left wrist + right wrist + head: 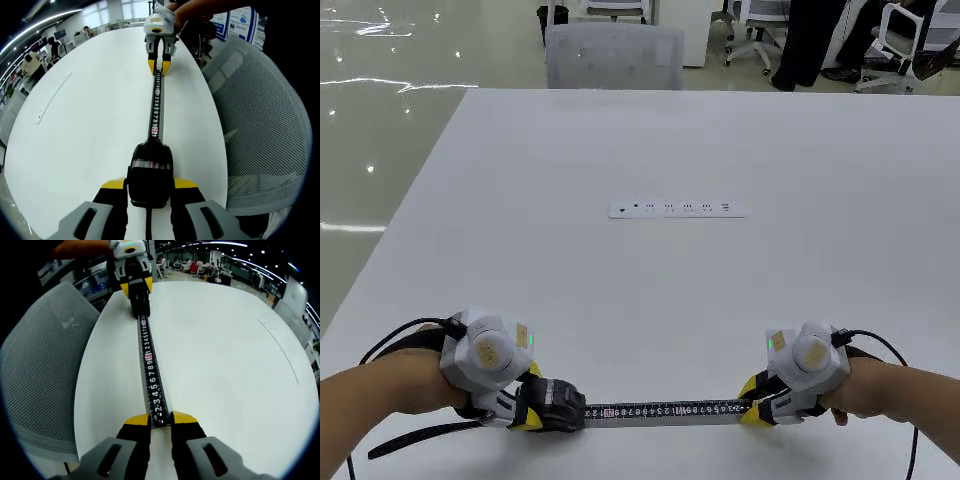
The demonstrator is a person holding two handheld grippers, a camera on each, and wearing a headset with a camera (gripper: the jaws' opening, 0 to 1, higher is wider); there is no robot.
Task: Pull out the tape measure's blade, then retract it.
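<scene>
A black tape measure case [553,405] sits near the table's front edge, held by my left gripper [528,400], which is shut on it; the case [150,172] sits between its yellow-tipped fingers [114,184]. The blade [665,410] runs out to the right, numbers up, flat over the white table. My right gripper [752,408] is shut on the blade's end [158,417]. In the right gripper view the blade [148,360] stretches away to the case [139,302] and the left gripper [132,282]. In the left gripper view the blade [156,102] leads to the right gripper [159,62].
A white power strip [677,210] lies mid-table. A grey mesh chair [613,55] stands at the far edge, another chair [260,125] behind me at the near edge. Office chairs and a person's legs [810,40] are beyond the table.
</scene>
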